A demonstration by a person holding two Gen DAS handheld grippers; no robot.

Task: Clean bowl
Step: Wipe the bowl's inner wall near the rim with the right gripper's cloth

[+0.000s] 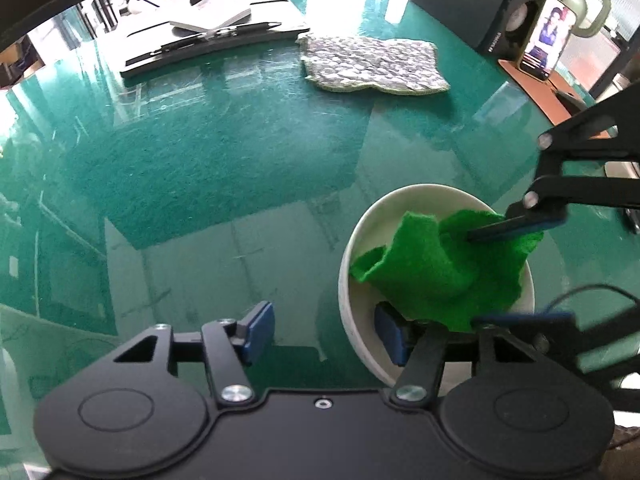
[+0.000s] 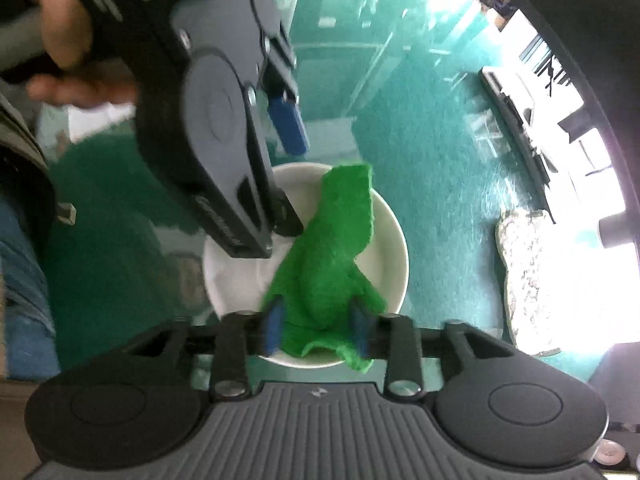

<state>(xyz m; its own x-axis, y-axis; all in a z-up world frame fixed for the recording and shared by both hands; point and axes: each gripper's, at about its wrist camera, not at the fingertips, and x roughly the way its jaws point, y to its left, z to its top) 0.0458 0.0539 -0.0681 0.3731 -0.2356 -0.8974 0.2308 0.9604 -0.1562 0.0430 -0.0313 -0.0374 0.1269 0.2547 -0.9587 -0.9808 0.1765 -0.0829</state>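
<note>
A white bowl [image 1: 362, 280] stands on the green glass table; it also shows in the right wrist view [image 2: 394, 240]. A bright green cloth [image 1: 432, 268] lies bunched inside it, also in the right wrist view [image 2: 328, 264]. My left gripper [image 1: 324, 332] is open: one blue pad is outside the bowl's left wall, the other pad [image 1: 390, 334] sits inside the bowl under the cloth. My right gripper [image 2: 316, 326] is shut on the green cloth and holds it down in the bowl. In the left wrist view it reaches in from the right [image 1: 516, 226].
A grey speckled mat [image 1: 374, 64] lies at the far side of the table, also at the right in the right wrist view [image 2: 528, 276]. A monitor stand [image 1: 208, 44], a speaker [image 1: 492, 0] and a phone [image 1: 548, 38] stand at the back. A hand [image 2: 68, 40] grips the left tool.
</note>
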